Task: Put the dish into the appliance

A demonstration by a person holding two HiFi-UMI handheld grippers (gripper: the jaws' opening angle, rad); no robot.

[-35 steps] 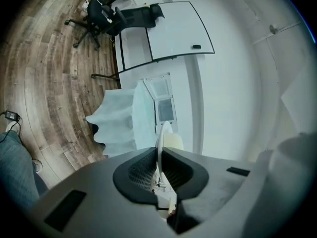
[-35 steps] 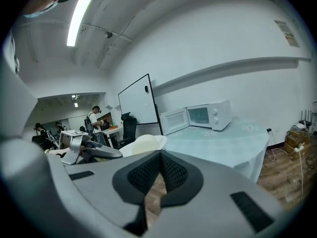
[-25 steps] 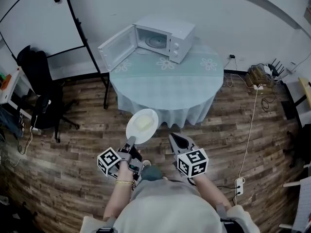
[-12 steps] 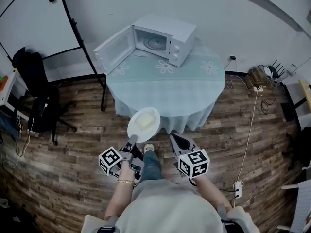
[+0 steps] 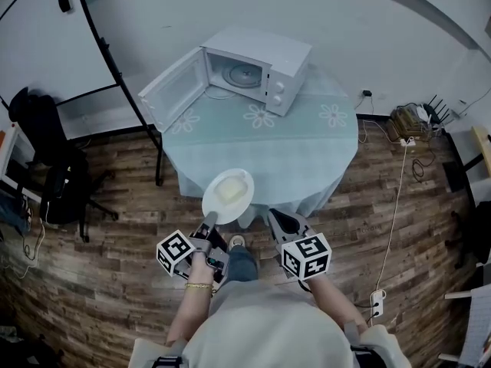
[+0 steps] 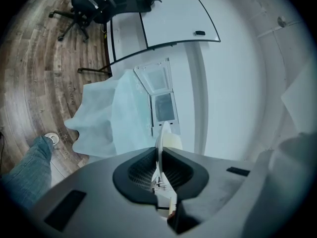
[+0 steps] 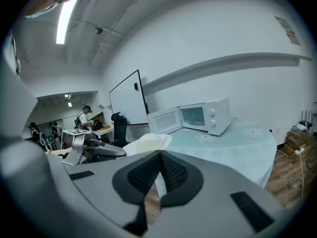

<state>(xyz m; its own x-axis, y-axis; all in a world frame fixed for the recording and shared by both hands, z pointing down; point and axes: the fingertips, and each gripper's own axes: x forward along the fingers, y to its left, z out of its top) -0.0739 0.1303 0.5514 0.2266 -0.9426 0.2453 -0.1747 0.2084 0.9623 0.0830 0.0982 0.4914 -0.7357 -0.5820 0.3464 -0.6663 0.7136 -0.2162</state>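
Head view: the left gripper point(image 5: 209, 221) pads are hidden under the near rim of the dish point(image 5: 227, 192). The dish, its pale contents indistinct, hangs at the near edge of the table point(image 5: 307, 152), reaching toward 1 o'clock, with the open microwave point(image 5: 257, 71) at 12. Left gripper view: narrow jaws clamp the dish edge-on. Right gripper view: right gripper point(image 7: 159, 157) jaws together, empty.

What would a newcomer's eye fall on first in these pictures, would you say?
A white plate, pinched at its rim by the left hand-held gripper, is held out before the round table. At the table's far side stands a white microwave with its door wide open.
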